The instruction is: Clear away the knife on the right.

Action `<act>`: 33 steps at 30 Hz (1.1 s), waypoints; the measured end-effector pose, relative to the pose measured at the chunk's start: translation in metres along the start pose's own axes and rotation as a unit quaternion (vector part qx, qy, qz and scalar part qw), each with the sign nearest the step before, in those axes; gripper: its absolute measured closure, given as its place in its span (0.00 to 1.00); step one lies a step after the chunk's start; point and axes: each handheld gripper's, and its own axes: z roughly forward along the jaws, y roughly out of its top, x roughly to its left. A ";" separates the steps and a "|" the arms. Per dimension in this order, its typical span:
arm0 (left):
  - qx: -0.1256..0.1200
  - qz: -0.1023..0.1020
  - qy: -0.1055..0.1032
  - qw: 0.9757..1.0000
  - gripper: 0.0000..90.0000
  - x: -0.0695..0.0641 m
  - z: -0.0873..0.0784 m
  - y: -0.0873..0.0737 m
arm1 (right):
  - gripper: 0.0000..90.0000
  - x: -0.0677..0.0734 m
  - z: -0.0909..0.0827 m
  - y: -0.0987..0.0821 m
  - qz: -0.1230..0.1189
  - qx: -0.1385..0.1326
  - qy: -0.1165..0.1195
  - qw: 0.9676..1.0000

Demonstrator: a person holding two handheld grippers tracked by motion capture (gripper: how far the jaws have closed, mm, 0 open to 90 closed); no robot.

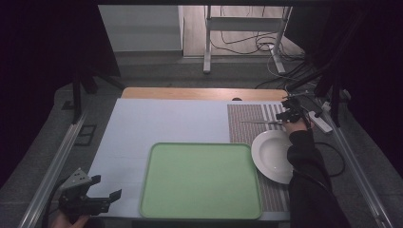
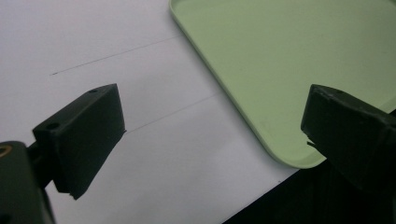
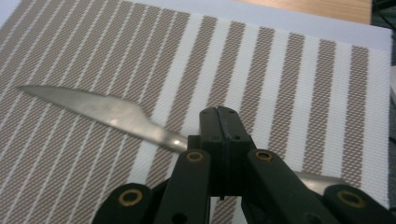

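- A green tray [image 1: 201, 180] lies empty at the table's near edge.
- A white plate [image 1: 271, 154] sits just right of the tray, on a striped placemat [image 1: 247, 124].
- A white sheet [image 1: 166, 121] covers the wooden table [image 1: 199, 93].

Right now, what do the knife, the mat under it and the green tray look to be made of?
Knife: likely stainless steel, a brushed grey surface with bright glints.
Striped mat: seemingly woven vinyl or fabric, with a visible mesh texture in brown and white.
Green tray: probably moulded plastic, matte pale green with a rounded raised rim.
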 end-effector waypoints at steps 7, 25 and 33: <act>0.000 0.000 0.000 1.000 0.07 0.000 0.000 0.000 | 1.00 -0.007 0.014 -0.002 -0.004 0.011 -0.033 0.999; 0.000 0.002 0.001 1.000 0.07 0.000 0.000 0.000 | 1.00 -0.016 -0.002 -0.018 0.029 0.080 -0.010 0.996; -0.001 0.002 0.001 1.000 0.07 -0.001 0.000 0.000 | 0.99 -0.011 -0.008 -0.022 0.030 0.098 -0.003 0.995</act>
